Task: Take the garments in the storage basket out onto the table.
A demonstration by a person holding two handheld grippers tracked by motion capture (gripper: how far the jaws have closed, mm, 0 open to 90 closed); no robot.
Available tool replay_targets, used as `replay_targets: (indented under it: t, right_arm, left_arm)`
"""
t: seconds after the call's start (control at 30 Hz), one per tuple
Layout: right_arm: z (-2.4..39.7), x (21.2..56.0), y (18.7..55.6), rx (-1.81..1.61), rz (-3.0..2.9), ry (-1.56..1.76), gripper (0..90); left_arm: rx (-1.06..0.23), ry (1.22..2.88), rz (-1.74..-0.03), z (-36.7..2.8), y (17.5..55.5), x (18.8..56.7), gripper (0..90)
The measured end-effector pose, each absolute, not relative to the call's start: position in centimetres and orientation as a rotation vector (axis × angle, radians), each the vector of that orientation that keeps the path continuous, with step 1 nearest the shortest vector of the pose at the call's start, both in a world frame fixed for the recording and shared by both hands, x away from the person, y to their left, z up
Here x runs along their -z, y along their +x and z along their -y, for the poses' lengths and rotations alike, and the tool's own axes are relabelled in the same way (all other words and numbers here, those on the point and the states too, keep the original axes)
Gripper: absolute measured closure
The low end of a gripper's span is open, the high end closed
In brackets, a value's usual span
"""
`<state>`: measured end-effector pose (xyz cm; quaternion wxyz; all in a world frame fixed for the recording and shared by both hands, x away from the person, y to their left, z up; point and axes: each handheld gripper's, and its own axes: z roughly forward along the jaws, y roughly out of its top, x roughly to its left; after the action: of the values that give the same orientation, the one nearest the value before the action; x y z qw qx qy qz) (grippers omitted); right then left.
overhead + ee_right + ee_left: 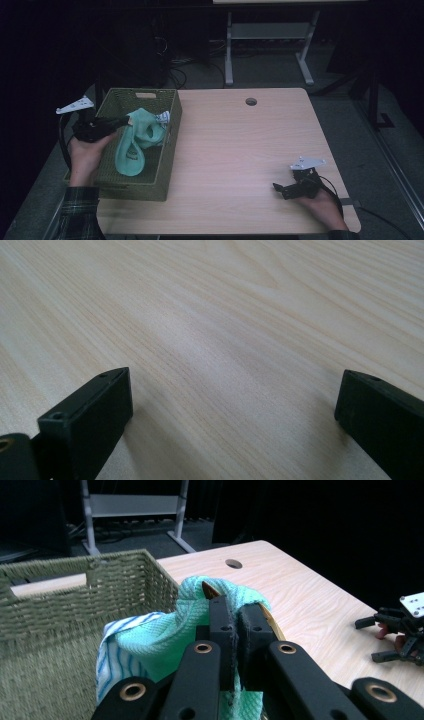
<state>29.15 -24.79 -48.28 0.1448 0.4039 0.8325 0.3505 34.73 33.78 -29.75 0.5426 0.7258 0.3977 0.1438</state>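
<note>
Green cloth was pinched by the left gripper over the basket. A striped cloth peeked out close up. The right gripper rested spread on the table.

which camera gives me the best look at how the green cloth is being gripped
The left gripper view: the left gripper has its jaws pinched shut on a fold of the green cloth. The high view shows the cloth hanging over the basket, the pinch itself small. The right gripper view faces bare table.

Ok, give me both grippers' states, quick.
Left gripper: shut on the green cloth, above the basket.
Right gripper: open, holding nothing, low over the table.
</note>
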Motion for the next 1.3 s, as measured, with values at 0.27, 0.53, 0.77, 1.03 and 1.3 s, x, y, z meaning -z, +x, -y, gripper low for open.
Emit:
replay_targets:
  t: [0.27,0.53,0.77,1.03,1.3]
  right_arm:
    - [24.8,48.3,29.1,-1.010,-2.399,1.164,1.7]
    - [24.8,48.3,29.1,-1.010,-2.399,1.164,1.7]
    - [24.8,48.3,29.1,-1.010,-2.399,1.164,1.7]
    - [24.8,48.3,29.1,-1.011,-2.399,1.164,1.7]
    - [24.8,48.3,29.1,-1.010,-2.399,1.162,1.7]
  left_arm:
    - [-0.337,1.708,-0.912,-33.4,34.6,27.9,86.4]
    - [-0.327,1.708,-0.877,-32.3,34.6,26.5,86.5]
    - [-0.329,1.700,-0.829,-31.1,34.7,24.8,86.5]
    - [-0.317,1.696,-0.768,-29.4,34.8,23.3,86.5]
    - [-0.274,1.697,-0.722,-27.3,35.0,23.0,86.4]
